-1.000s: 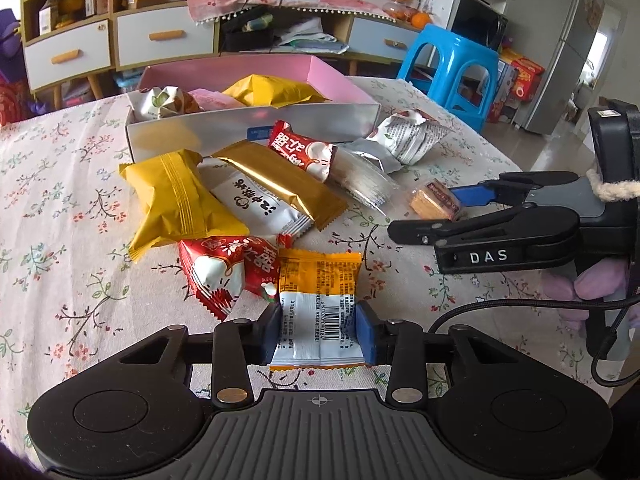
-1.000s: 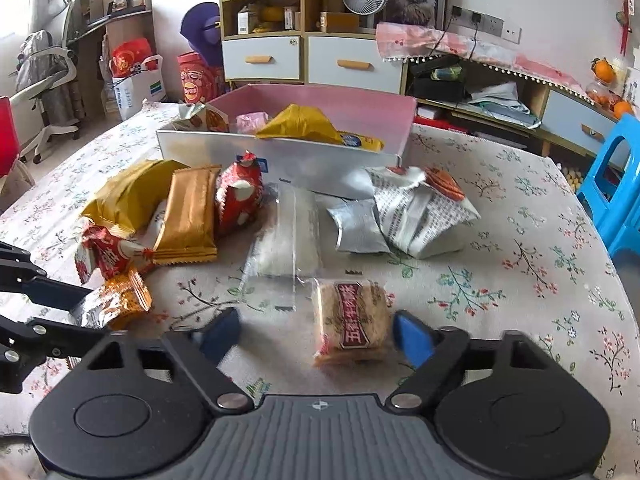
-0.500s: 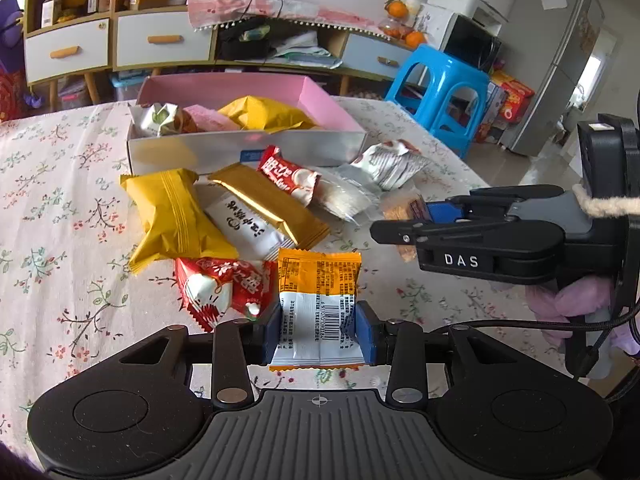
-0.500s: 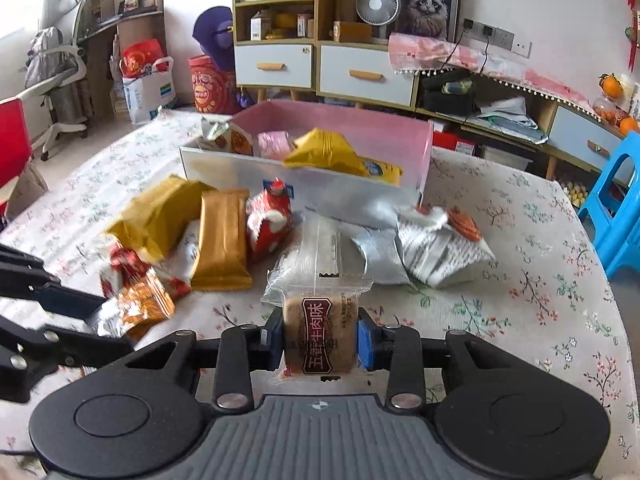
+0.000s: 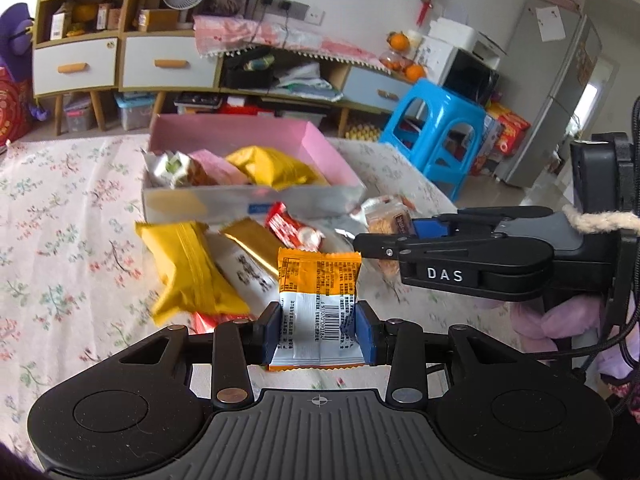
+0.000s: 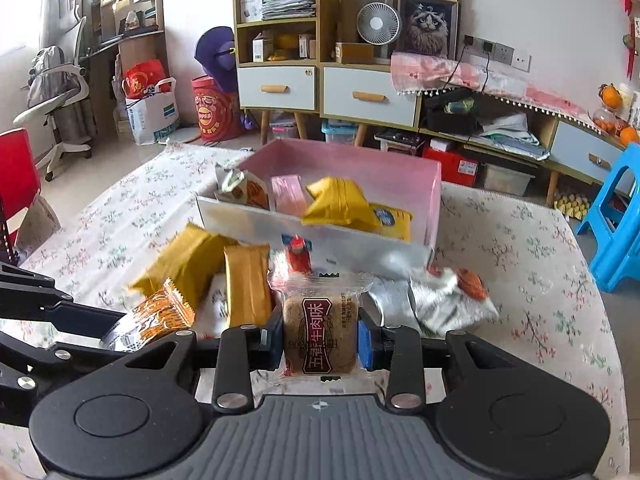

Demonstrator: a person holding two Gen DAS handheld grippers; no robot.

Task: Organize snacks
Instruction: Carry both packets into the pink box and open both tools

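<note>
My left gripper (image 5: 318, 334) is shut on an orange and white snack packet (image 5: 318, 280) and holds it above the table; the packet also shows in the right wrist view (image 6: 160, 316). My right gripper (image 6: 320, 338) is shut on a clear-wrapped brown biscuit (image 6: 320, 330) with a dark red label, also lifted; the biscuit shows in the left wrist view (image 5: 390, 222). The pink and silver box (image 5: 240, 202) (image 6: 434, 200) stands behind the snack pile and holds several snacks, among them a yellow pack (image 6: 340, 202).
Loose snacks lie in front of the box: a yellow pack (image 5: 188, 270), a gold bar (image 6: 246, 284), a red packet (image 5: 290, 230), silver packets (image 6: 444, 300). The flowered tablecloth (image 6: 532, 280) covers the table. A blue stool (image 5: 438, 136) stands beyond the right edge.
Both grippers have risen and moved toward the box with their snacks. The right gripper, open around the biscuit a second ago, closed on it and lifted it.
</note>
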